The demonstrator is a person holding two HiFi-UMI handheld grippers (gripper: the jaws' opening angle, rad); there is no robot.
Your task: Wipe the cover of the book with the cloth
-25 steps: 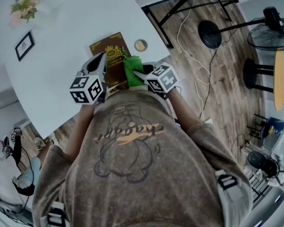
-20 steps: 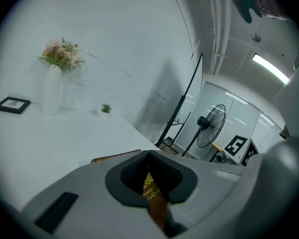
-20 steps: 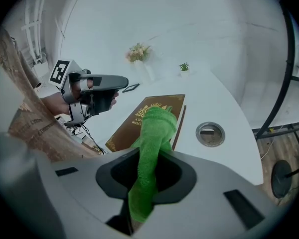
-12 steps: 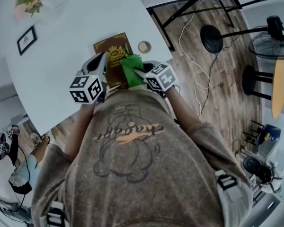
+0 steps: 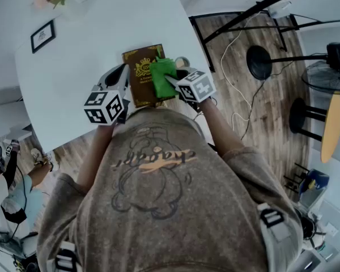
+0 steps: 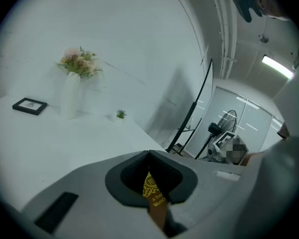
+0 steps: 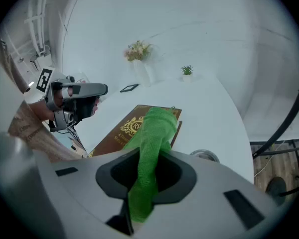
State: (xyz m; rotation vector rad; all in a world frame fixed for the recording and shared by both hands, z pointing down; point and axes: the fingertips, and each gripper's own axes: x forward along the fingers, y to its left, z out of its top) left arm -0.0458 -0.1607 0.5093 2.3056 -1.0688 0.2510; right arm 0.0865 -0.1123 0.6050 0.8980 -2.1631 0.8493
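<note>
Green woven cloth (image 7: pixel 152 148) runs out of the right gripper (image 7: pixel 139 156), whose jaws are closed tight on its bunched end. Its free end lies on the right part of the cover of the brown hardcover book with a gold crest (image 7: pixel 124 129). In the head view the cloth (image 5: pixel 163 77) covers the book's (image 5: pixel 139 75) right half, with the right gripper (image 5: pixel 173 83) just beside it.

The book lies flat near the edge of the white round-cornered table (image 5: pixel 73 67), close to the person. The left gripper (image 5: pixel 123 78) sits at the book's left edge. Its own view shows its jaws (image 6: pixel 149 158) pinched on a thin strip of the brown cover (image 6: pixel 154 200).

A small round metal dish (image 5: pixel 182 62) rests on the table just right of the book. Farther across the table are a black picture frame (image 5: pixel 42 35), a white vase of pale flowers (image 6: pixel 72 91) and a tiny green plant (image 6: pixel 121 114).
</note>
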